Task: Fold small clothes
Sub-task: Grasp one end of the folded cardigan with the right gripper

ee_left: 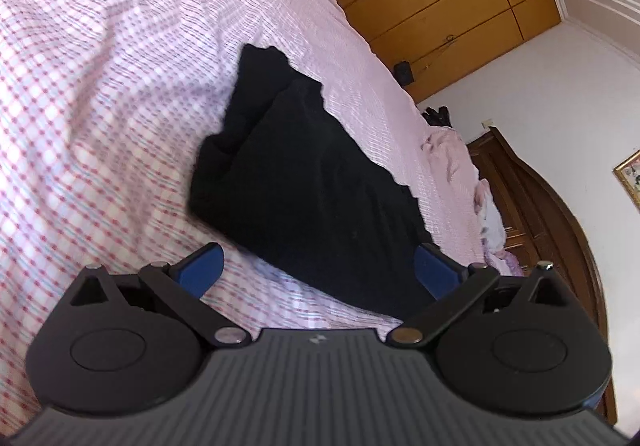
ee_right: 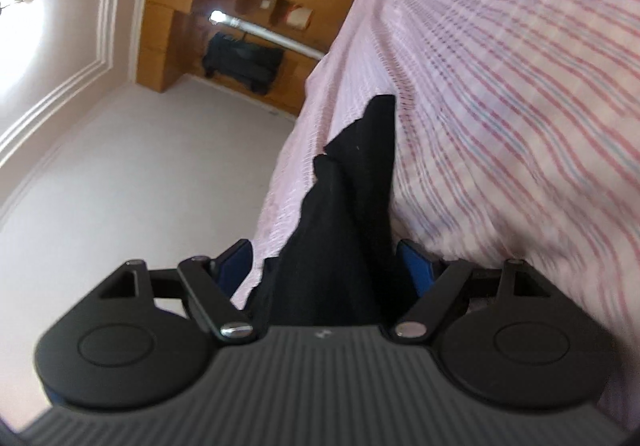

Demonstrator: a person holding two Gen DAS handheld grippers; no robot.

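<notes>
One black garment (ee_left: 304, 181) lies on one bed (ee_left: 100, 85) under a pink checked cover, with two grippers, the left gripper (ee_left: 316, 270) and the right gripper (ee_right: 328, 266), one wooden wardrobe (ee_left: 440, 5) and one framed picture (ee_left: 630, 177).

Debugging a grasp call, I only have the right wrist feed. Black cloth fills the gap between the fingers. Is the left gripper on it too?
Observer: No. The left gripper is open, fingers spread wide, with the near edge of the black garment between them and nothing pinched.
Operator: Is the garment lifted or lying down?
Observer: In the left wrist view most of it lies on the pink checked bedsheet, one layer doubled over another.
Operator: Anything else on the bed?
Observer: A heap of pale pink and white cloth at the far edge by the dark wooden headboard.
Operator: Right gripper state?
Observer: The right gripper looks open, the garment bunched between its fingers.
</notes>
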